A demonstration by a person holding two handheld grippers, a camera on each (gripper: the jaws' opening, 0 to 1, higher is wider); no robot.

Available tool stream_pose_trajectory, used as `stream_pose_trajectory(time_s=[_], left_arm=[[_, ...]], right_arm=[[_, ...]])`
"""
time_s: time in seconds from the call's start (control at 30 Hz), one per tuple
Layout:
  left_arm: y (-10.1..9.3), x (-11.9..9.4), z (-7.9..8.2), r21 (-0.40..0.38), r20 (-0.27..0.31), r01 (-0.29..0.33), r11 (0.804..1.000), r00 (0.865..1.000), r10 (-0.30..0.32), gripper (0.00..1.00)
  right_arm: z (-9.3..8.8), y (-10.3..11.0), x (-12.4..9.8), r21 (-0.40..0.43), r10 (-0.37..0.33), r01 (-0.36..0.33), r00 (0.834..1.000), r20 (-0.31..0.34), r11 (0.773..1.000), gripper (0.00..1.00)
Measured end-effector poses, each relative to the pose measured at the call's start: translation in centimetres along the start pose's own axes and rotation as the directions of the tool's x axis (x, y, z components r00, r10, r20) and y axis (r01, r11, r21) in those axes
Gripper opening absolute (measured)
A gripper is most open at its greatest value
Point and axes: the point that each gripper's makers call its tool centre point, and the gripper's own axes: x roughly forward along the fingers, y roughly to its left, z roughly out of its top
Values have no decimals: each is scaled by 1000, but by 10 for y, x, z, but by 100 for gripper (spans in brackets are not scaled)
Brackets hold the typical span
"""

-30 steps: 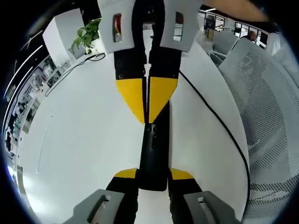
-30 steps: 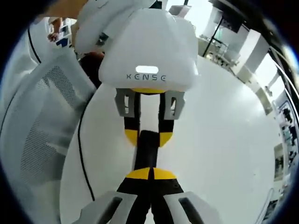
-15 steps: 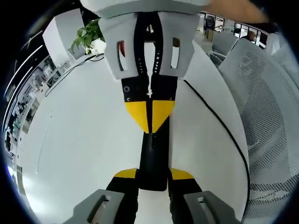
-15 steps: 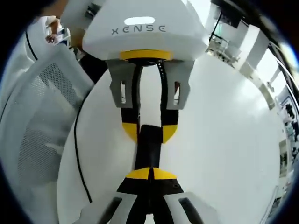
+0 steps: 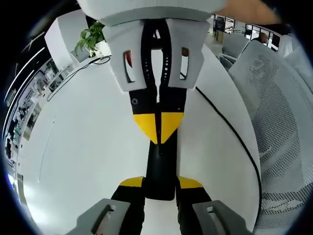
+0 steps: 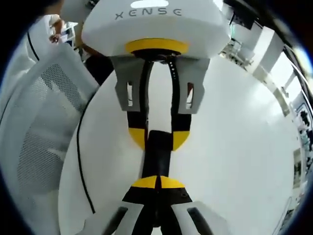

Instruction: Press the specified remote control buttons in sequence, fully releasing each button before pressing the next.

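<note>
One slim black remote control point(image 5: 160, 166) lies lengthwise on the smooth white table point(image 5: 83, 147), a long matte bar with rounded edges. Its near end sits clamped between the yellow-tipped jaws of the left claw point(image 5: 160, 183), which rise from the bottom of the left gripper view with grey housings on either side. In the right gripper view the same remote control point(image 6: 156, 154) runs away from the camera, and the left claw point(image 6: 158, 138) grasps its far end from above, below a glossy white housing lettered XENSE.

The right claw point(image 6: 157, 182) has its two yellow tips pressed together with no gap, clenched on nothing, resting on the near end of the remote. In the left gripper view the right claw point(image 5: 159, 129) comes in from the top as a pointed yellow wedge, tips closed, touching the remote's top face just beyond the left claw's grip. The two claws face each other head-on along the remote.

One thin black cable point(image 5: 230, 132) curves across the table near its edge. Beside the table stands one white chair point(image 5: 279, 112) with a perforated mesh back. One leafy green potted plant point(image 5: 90, 39) stands at the far end of the table.
</note>
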Motion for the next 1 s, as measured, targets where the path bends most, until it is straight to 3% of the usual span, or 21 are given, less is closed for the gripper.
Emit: stream_pose_trajectory(time_s=[0.73, 0.87, 1.0], left_arm=[[0, 0, 0, -7, 13, 4, 1000, 1000, -4, 23], [1, 0, 0, -12, 16, 9, 1000, 1000, -9, 23], [1, 0, 0, -13, 15, 10, 1000, 1000, -10, 23]], right_arm=[[-4, 2, 5, 18, 20, -20, 1000, -4, 1000, 0], [-3, 2, 6, -21, 15, -16, 999, -42, 1000, 0], [-5, -1, 6, 1, 28, -28, 999, -35, 1000, 0]])
